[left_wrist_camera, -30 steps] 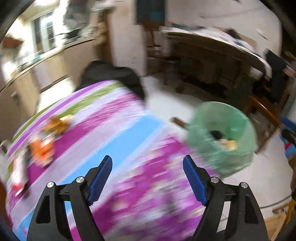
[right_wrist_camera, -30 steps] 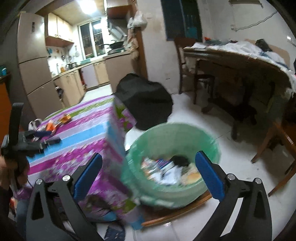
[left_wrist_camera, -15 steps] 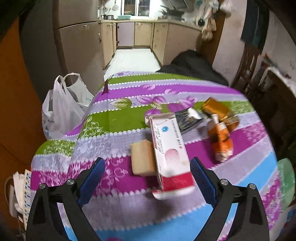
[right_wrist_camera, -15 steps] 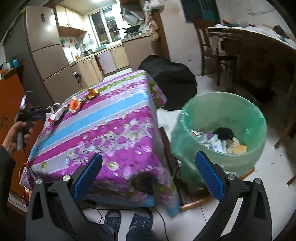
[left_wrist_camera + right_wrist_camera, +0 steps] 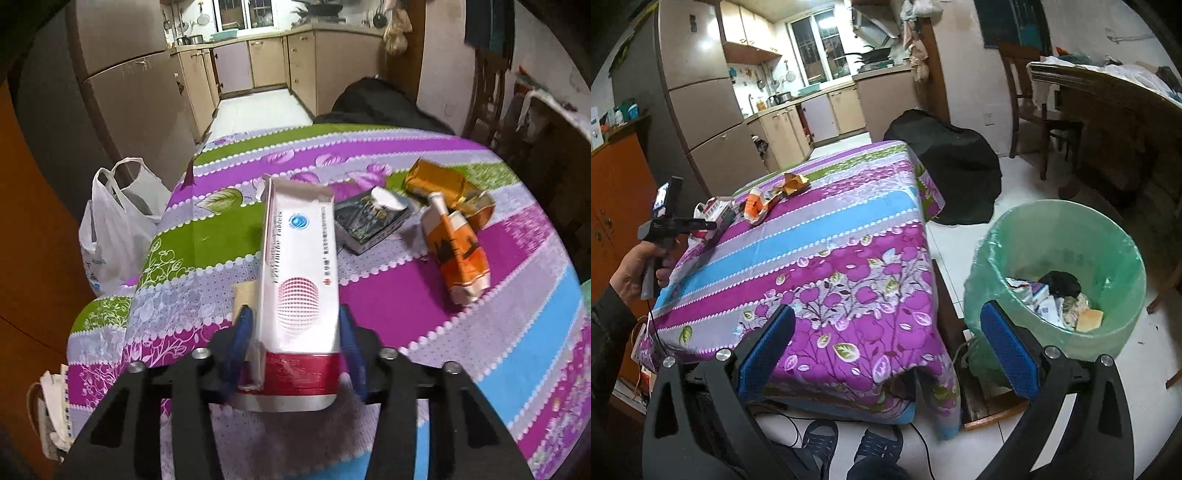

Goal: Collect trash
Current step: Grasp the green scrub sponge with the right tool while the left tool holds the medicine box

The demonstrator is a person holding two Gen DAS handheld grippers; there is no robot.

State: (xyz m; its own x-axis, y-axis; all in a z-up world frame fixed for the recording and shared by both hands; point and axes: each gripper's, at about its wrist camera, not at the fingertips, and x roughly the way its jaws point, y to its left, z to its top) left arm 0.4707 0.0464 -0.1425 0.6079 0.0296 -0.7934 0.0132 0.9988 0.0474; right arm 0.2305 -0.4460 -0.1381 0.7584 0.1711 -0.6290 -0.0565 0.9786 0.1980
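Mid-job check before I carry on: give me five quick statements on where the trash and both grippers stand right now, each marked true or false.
1. The white and red box lies between the jaws of the left gripper, which are closing. True.
2. The right gripper holds a piece of trash. False: its jaws stand open with nothing between them.
3. The green-lined bin is empty. False: paper scraps, something black and a yellowish lump lie inside.
4. An orange wrapper and a dark packet lie on the tablecloth. True.
5. The bin stands on the table. False: it stands on the floor beside it.
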